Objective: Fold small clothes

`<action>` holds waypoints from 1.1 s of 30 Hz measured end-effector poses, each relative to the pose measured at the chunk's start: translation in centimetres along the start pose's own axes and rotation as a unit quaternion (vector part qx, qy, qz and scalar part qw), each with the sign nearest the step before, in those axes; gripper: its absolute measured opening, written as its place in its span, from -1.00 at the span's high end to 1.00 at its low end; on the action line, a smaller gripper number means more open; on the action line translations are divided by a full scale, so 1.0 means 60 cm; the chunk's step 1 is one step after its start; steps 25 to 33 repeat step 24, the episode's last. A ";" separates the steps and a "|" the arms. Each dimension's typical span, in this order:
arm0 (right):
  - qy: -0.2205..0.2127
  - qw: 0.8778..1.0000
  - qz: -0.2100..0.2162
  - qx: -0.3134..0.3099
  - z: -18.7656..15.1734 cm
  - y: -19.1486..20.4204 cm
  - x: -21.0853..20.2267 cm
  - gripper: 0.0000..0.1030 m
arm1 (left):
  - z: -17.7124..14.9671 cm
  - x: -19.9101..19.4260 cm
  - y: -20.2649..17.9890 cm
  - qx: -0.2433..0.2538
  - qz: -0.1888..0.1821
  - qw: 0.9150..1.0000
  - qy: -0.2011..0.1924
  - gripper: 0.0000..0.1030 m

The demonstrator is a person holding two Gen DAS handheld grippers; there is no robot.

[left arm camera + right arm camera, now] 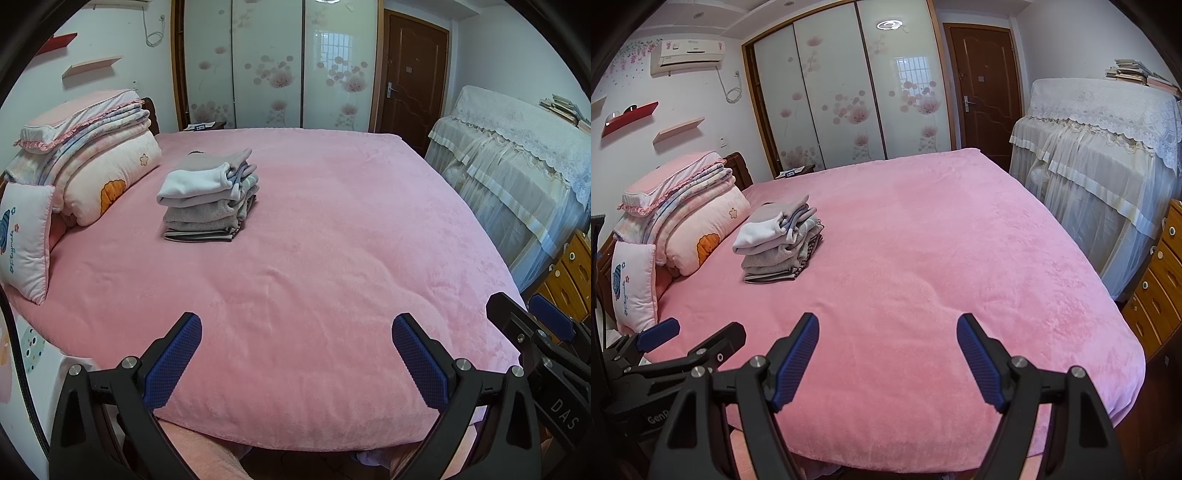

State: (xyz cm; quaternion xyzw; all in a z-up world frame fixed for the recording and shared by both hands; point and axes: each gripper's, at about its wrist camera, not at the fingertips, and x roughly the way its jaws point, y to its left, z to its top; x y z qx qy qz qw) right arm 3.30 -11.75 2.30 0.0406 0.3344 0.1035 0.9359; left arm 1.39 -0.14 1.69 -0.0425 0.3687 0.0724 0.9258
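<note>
A stack of folded small clothes (pixel 208 195), grey and white, sits on the pink bed (pixel 314 277) toward its far left; it also shows in the right wrist view (pixel 779 240). My left gripper (pixel 295 328) is open and empty over the bed's near edge, far from the stack. My right gripper (pixel 886 328) is open and empty over the near edge too. The right gripper shows at the right edge of the left wrist view (pixel 532 325), and the left gripper shows at the lower left of the right wrist view (pixel 690 336).
Folded quilts and pillows (pixel 85 166) lie at the bed's left head end. A small pink pillow (pixel 26 240) leans at the left. A lace-covered piece of furniture (pixel 517 166) and wooden drawers (pixel 569 273) stand on the right. A wardrobe (pixel 273 66) and door (pixel 410 74) are behind.
</note>
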 end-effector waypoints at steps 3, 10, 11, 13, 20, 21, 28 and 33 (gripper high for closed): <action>0.000 1.000 0.000 0.000 0.000 0.000 0.000 -0.51 | -0.001 0.000 -0.001 0.000 0.000 1.000 0.001 -0.99; 0.001 1.000 -0.001 0.000 0.001 0.000 -0.001 -0.51 | -0.005 0.002 0.001 -0.001 0.000 1.000 0.005 -0.99; 0.001 1.000 -0.001 0.000 0.001 0.000 0.000 -0.51 | -0.004 0.003 0.001 0.000 0.000 1.000 0.005 -0.99; 0.001 1.000 0.000 0.001 0.001 0.000 0.000 -0.51 | -0.007 0.004 0.002 -0.001 -0.001 1.000 0.007 -0.99; 0.000 1.000 -0.002 0.000 0.001 -0.001 -0.001 -0.51 | -0.004 0.006 0.003 -0.001 -0.001 1.000 0.008 -0.97; 0.000 1.000 -0.002 0.001 0.000 -0.001 -0.001 -0.51 | -0.005 0.006 0.003 0.000 -0.001 1.000 0.008 -0.97; 0.000 1.000 -0.002 0.000 0.000 0.000 -0.001 -0.51 | -0.006 0.006 0.004 -0.001 -0.003 1.000 0.010 -0.97; 0.000 1.000 -0.002 0.000 0.000 0.000 -0.001 -0.51 | -0.006 0.006 0.004 -0.001 -0.003 1.000 0.010 -0.97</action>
